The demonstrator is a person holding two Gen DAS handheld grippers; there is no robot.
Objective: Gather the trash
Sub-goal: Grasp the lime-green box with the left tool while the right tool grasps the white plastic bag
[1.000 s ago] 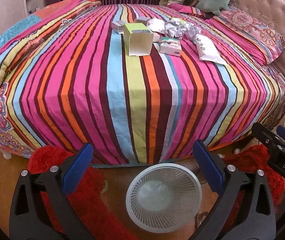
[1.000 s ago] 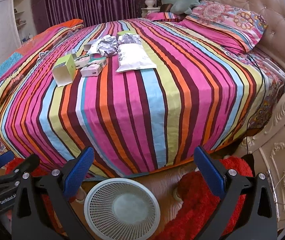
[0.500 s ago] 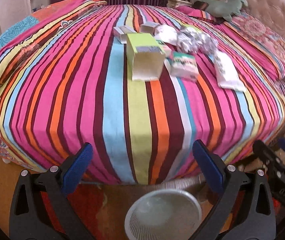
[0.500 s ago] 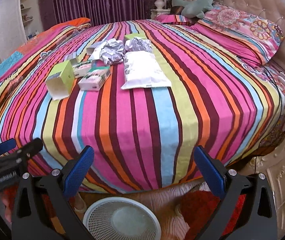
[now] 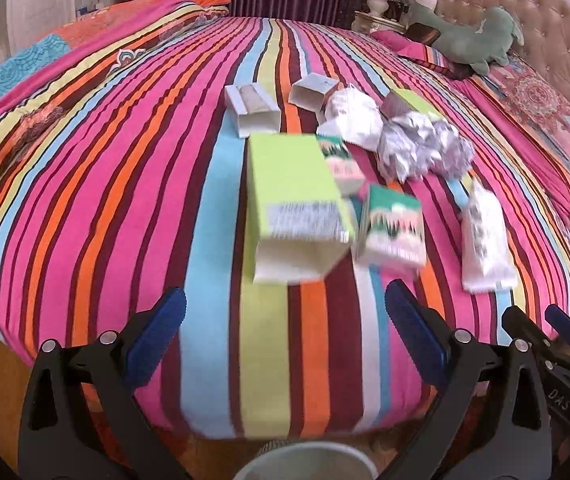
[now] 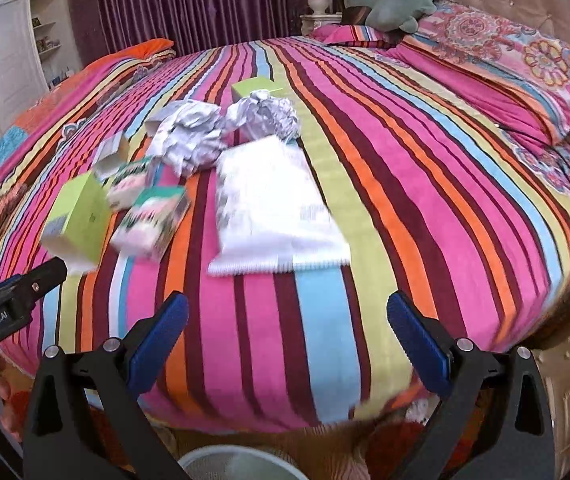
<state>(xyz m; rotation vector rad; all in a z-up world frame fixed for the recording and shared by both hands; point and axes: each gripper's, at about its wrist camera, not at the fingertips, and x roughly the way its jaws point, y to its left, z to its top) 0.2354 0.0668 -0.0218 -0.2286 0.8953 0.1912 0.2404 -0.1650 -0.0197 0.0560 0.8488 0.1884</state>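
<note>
Trash pile sits mid-bed on the striped bedspread (image 5: pixel 133 184), ahead of both sets of jaws. Nearest the left gripper (image 5: pixel 285 332): green carton (image 5: pixel 293 184), lying on its side, open end facing the jaws, dead ahead between the finger lines. Touching its right side: teal-and-pink box (image 5: pixel 393 224). Behind those: two small white open boxes (image 5: pixel 253 108), white crumpled paper (image 5: pixel 351 114), crumpled foil wad (image 5: pixel 421 148). Off to the right of the left jaws: flat white pouch (image 5: pixel 485 236).

Right gripper (image 6: pixel 287 332) view: white pouch (image 6: pixel 273 204) lies straight ahead, centred between the fingers; foil wad (image 6: pixel 263 116) behind it, green carton (image 6: pixel 79 216) and teal box (image 6: pixel 151 220) ahead-left.

Both jaws wide open, nothing held, not touching anything.

Versus 0.5 s ago: both grippers moved forward and up over the bed edge. Pile looms larger and closer in both views, motion blur on the near items. White mesh basket (image 5: pixel 305 466) below the jaws has slid almost out of frame; only its rim shows at the bottom edge. Trash itself hasn't shifted on the bed. Right gripper visible at the lower right of the left view, left one at the lower left of the right view.
</note>
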